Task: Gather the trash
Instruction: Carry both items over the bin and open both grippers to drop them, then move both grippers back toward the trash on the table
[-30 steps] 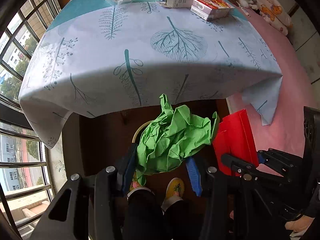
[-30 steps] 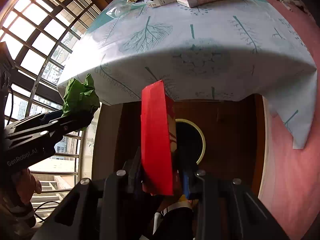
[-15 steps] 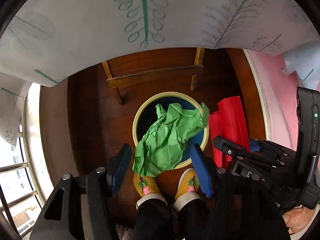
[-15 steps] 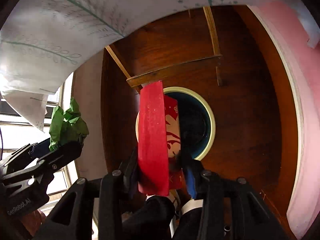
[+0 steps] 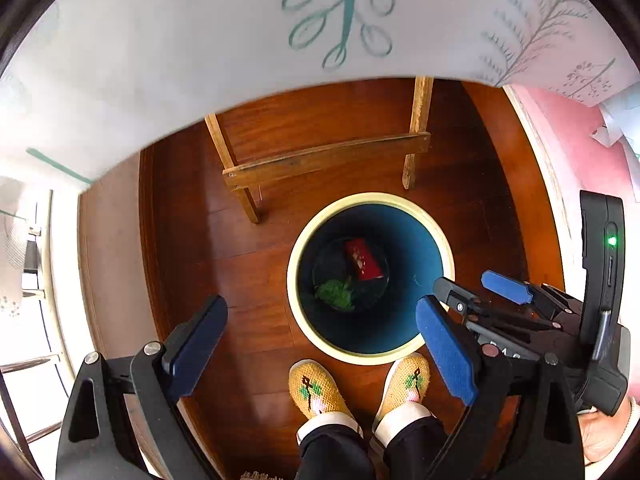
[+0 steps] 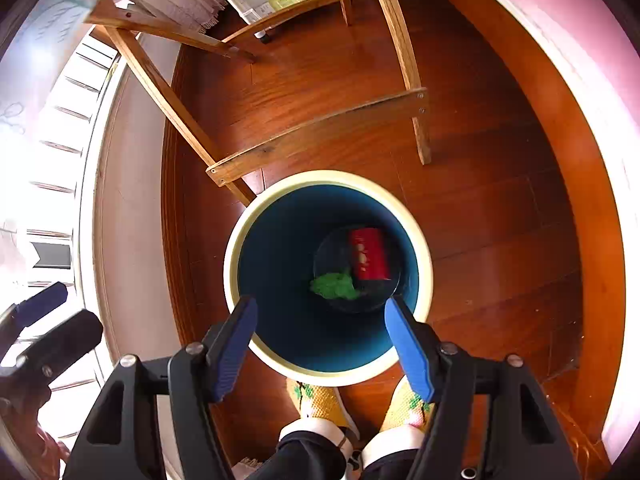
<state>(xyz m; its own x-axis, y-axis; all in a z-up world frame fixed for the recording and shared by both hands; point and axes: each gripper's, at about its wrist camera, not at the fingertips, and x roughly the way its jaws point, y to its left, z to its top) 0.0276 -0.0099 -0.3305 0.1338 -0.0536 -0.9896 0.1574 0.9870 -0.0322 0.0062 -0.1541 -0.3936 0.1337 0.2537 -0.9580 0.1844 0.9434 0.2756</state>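
My left gripper (image 5: 320, 344) and right gripper (image 6: 320, 328) both hang with jaws spread wide and empty above the round cream-rimmed, blue-walled waste bin (image 6: 240, 240) on the wooden floor (image 6: 500, 208). At its bottom lie the crumpled green paper (image 6: 334, 286) and, touching it, the flat red carton (image 6: 369, 254).

Bin (image 5: 370, 200): cream rim, dark blue interior. Contents: green paper (image 5: 335, 291), red carton (image 5: 363, 260). Tablecloth (image 5: 200, 40): white, teal leaf print.
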